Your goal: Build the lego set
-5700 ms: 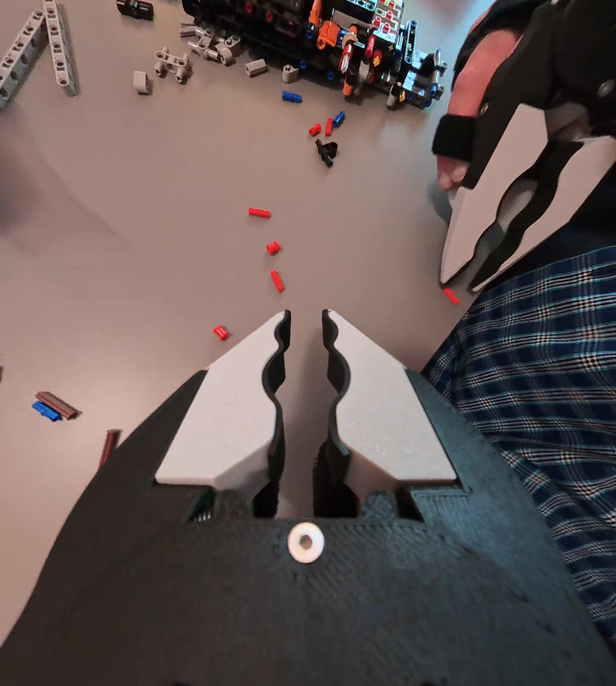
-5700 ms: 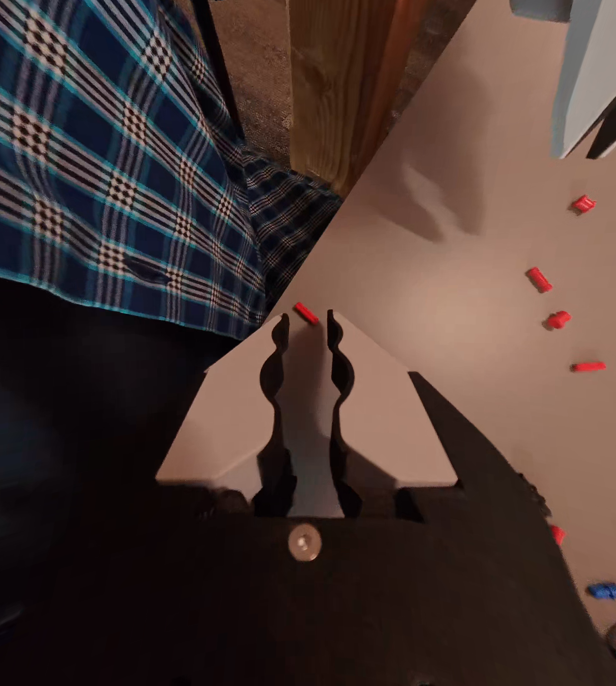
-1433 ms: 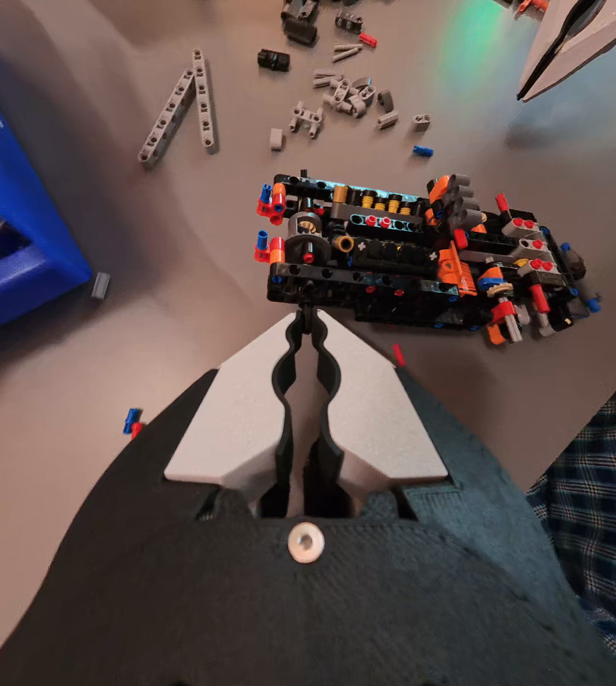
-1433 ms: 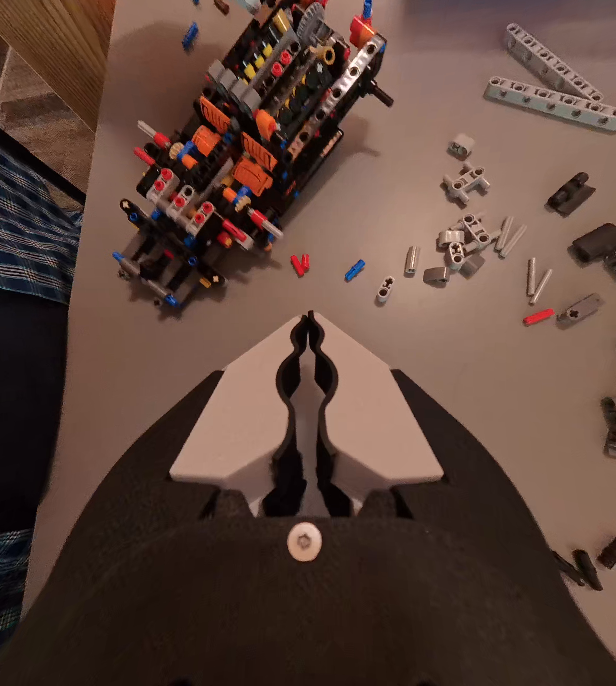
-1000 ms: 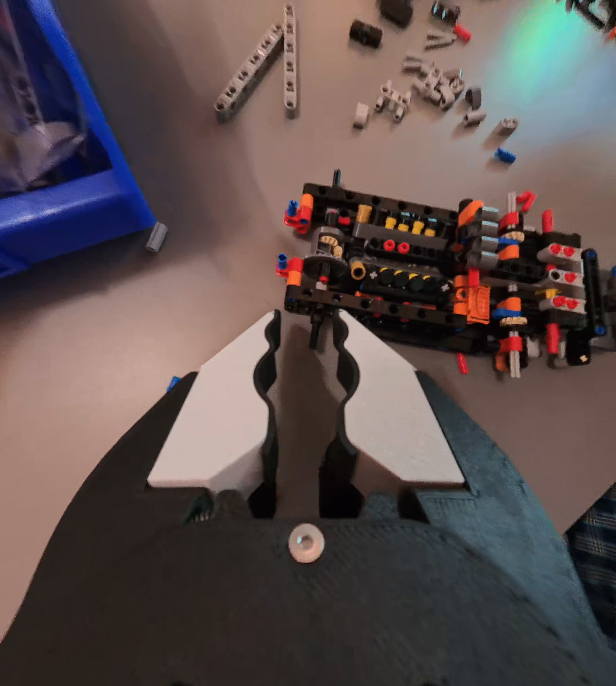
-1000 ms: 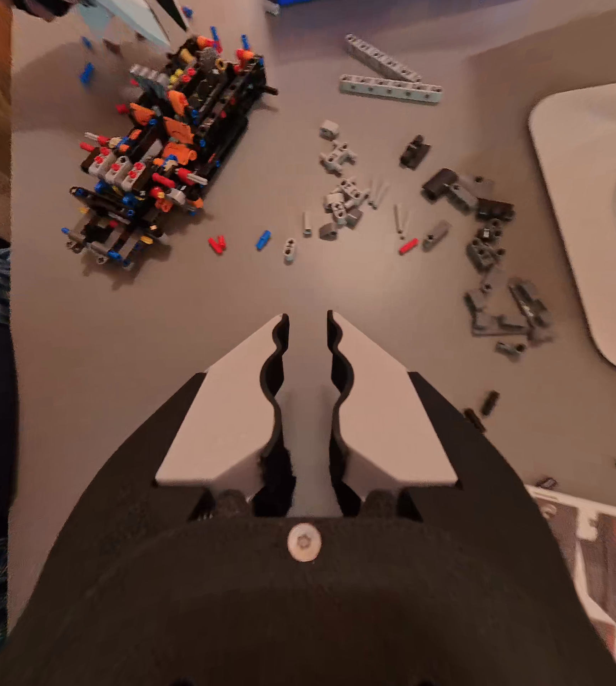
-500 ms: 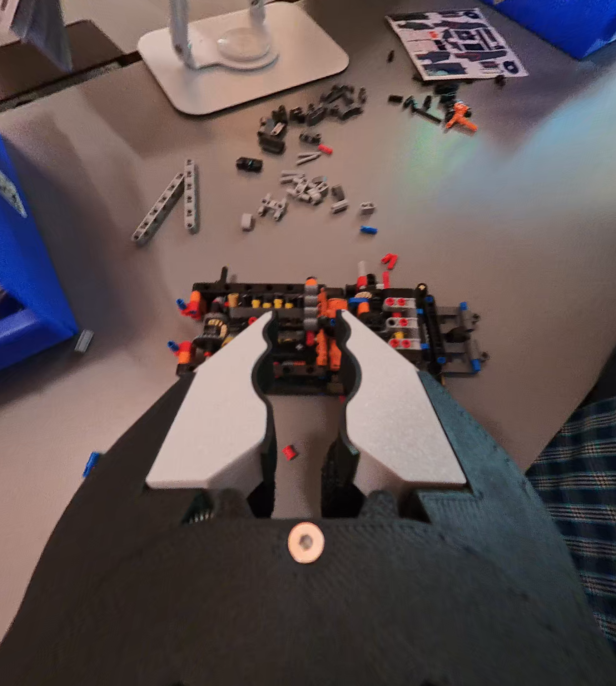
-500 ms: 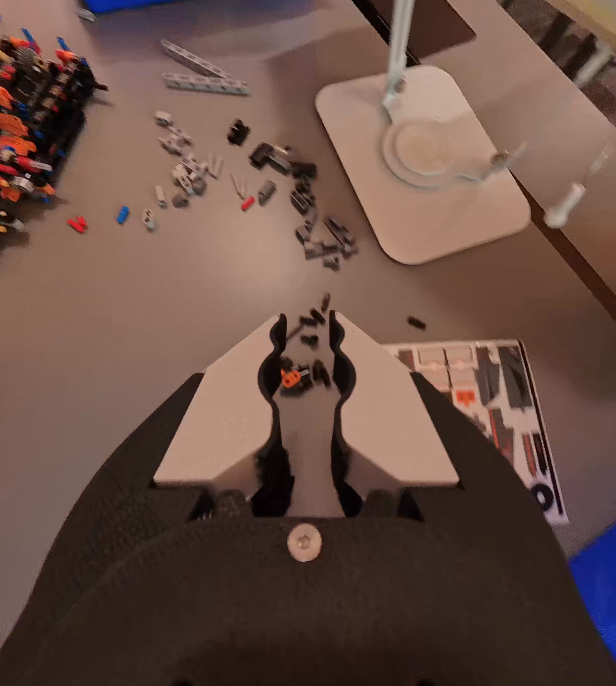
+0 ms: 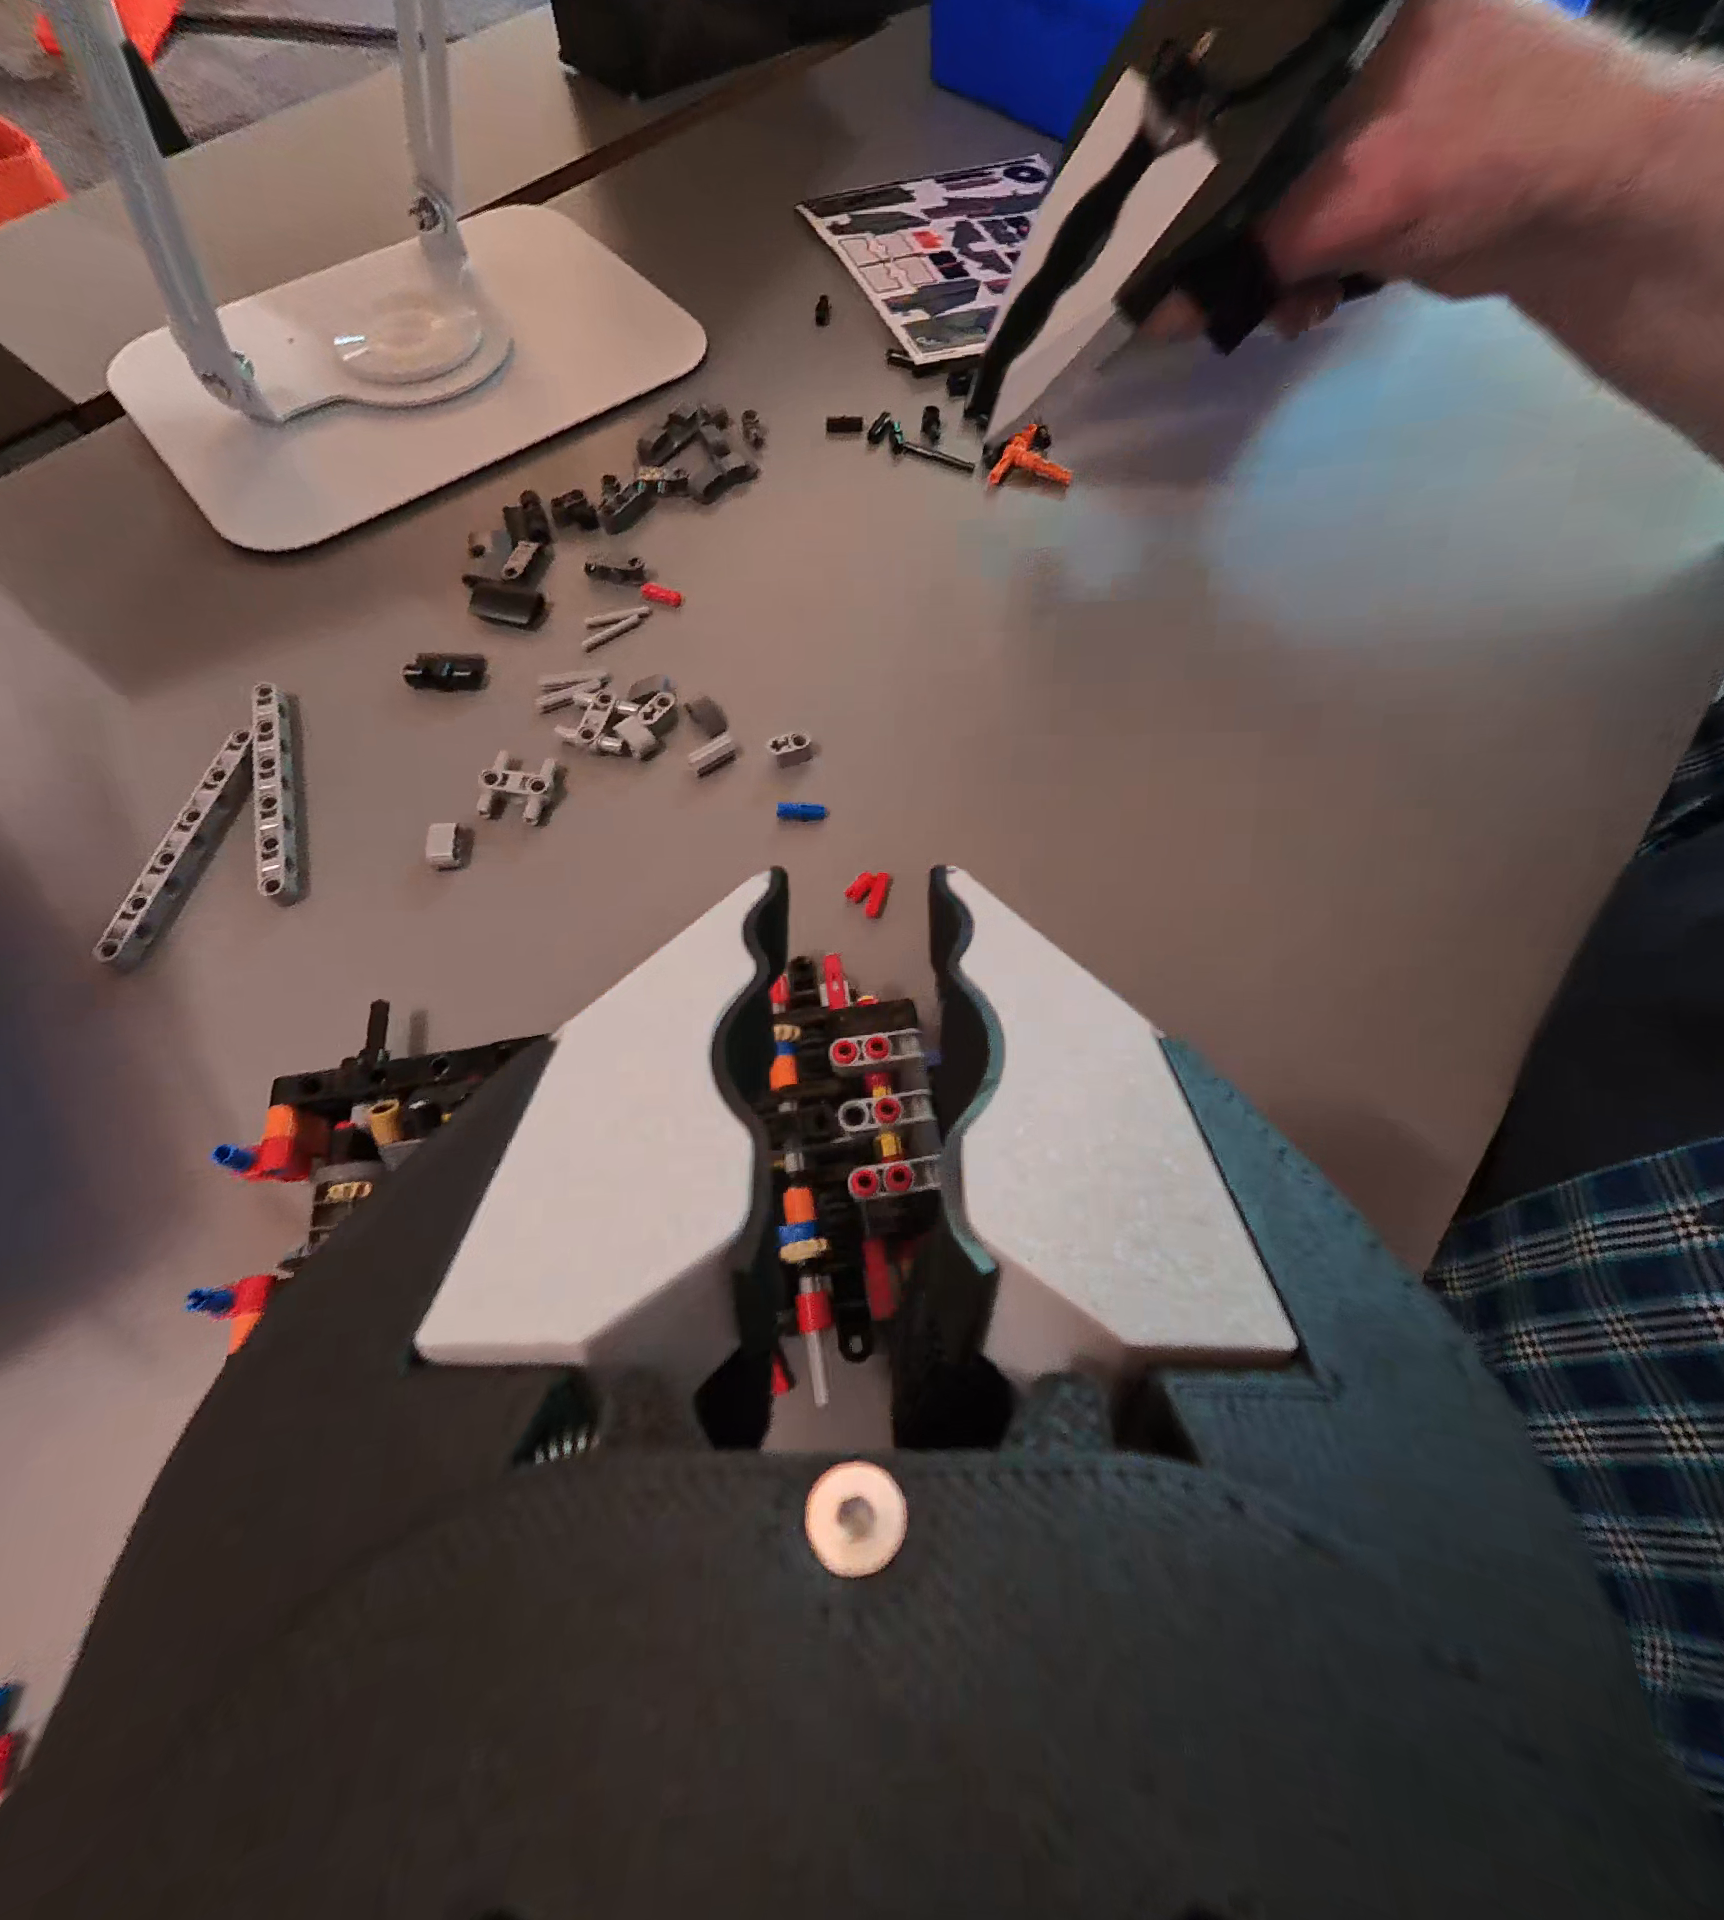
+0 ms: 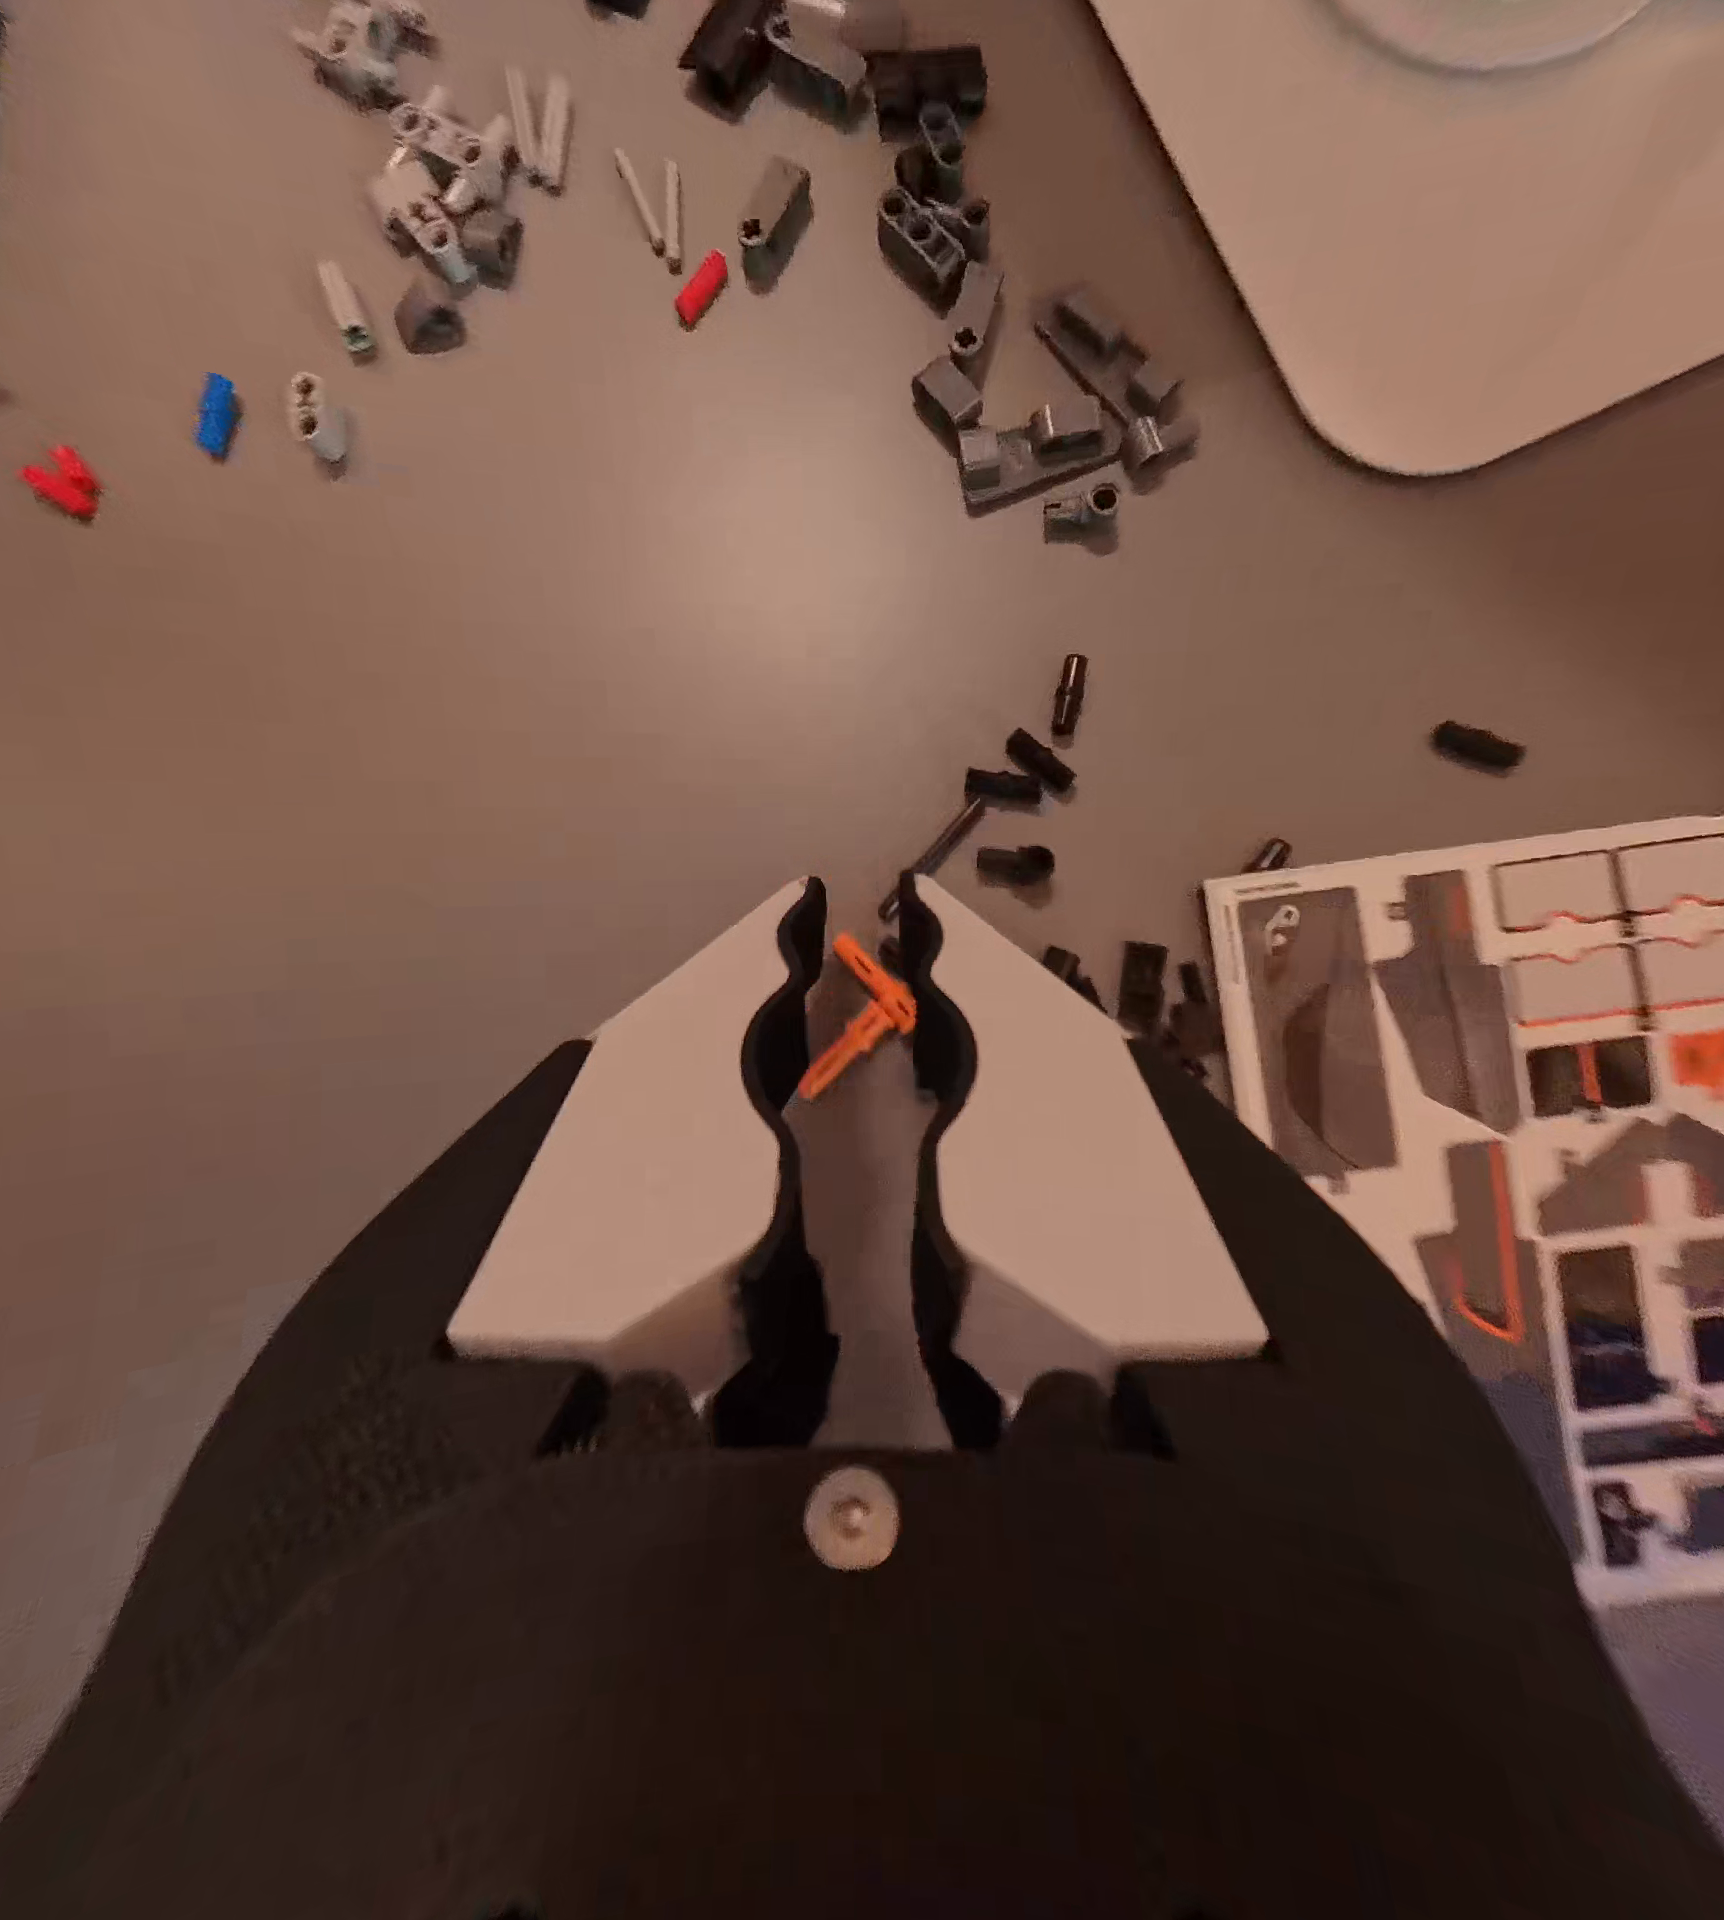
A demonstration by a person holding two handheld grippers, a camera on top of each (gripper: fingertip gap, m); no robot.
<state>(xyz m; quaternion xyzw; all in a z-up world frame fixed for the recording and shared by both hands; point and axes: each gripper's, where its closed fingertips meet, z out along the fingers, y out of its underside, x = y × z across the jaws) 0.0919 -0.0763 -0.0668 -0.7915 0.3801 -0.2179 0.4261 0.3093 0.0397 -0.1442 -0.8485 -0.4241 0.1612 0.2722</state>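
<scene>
The part-built lego chassis (image 9: 853,1122), black with orange, red and blue parts, lies on the grey table under my left gripper (image 9: 858,883). That gripper is open and hovers over it, and the model shows between the fingers. My right gripper (image 10: 860,888) is open with a narrow gap. It is low over a small orange cross-shaped piece (image 10: 863,1013) that shows between its fingers, close to the right finger. In the left wrist view the right gripper (image 9: 993,416), held by a hand, has its tips just beside the orange piece (image 9: 1024,462).
Black pins (image 10: 1019,774) lie just beyond the orange piece and a sticker sheet (image 10: 1564,1143) lies to its right. Dark grey parts (image 10: 1024,416), light grey parts (image 10: 442,208), two grey beams (image 9: 214,821), red pins (image 9: 868,891) and a white lamp base (image 9: 401,353) sit on the table. The left gripper's tips are roughly 25 cm from the right gripper's.
The left gripper moved forward over the chassis and stays open. The right gripper swung away from the chassis and came down over the orange piece, with its jaws a little narrower.
</scene>
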